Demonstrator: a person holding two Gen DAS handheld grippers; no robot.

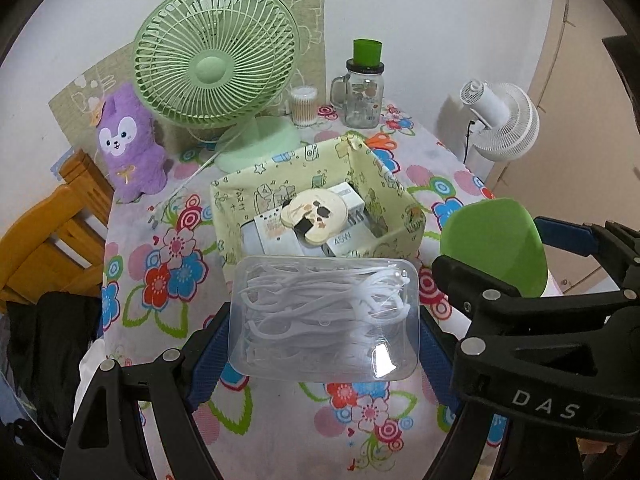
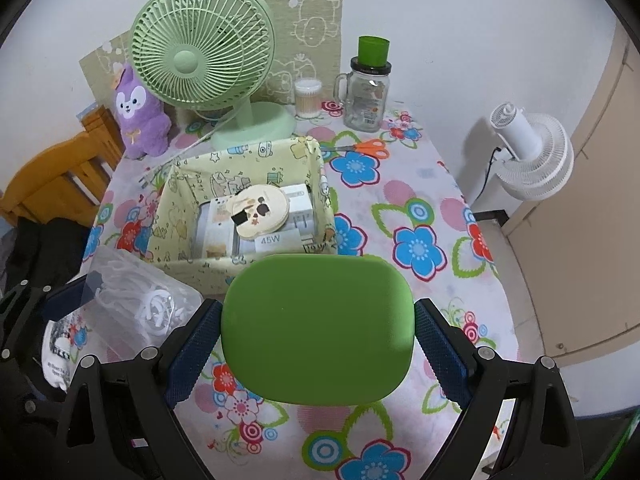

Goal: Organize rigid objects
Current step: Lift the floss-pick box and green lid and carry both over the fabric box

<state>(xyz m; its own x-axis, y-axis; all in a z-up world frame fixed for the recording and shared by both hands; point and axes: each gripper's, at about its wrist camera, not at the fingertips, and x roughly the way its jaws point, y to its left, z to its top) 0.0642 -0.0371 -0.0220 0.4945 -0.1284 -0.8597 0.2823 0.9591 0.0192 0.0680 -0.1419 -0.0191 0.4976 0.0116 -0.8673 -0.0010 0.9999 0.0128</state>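
The bench [image 2: 440, 184] has a flowered cover, and its right edge falls off toward a white fan [image 2: 532, 160] on the floor side. On the right half of the bench the cover is free, only orange scissors [image 2: 368, 147] lie near the back. At the back stand a green fan [image 1: 216, 68], a purple plush toy [image 1: 128, 148], a glass jar [image 1: 362, 92] and a cup of cotton swabs [image 1: 304, 106]. A wooden chair [image 1: 52, 232] is beside the left edge.

In the middle sits a yellow fabric box [image 1: 236, 196], open on top, with white cartons [image 2: 280, 236] and a round flat piece [image 2: 262, 210] already inside.

The left gripper [image 1: 324, 320] holds a clear plastic box [image 1: 324, 316] of white picks between its blue pads, above the bench and just before the near wall of the fabric box. The right gripper [image 2: 318, 334] clamps a green lid [image 2: 318, 328] from both sides, also above the bench, near the front right corner of the fabric box. The two grippers are close beside each other.
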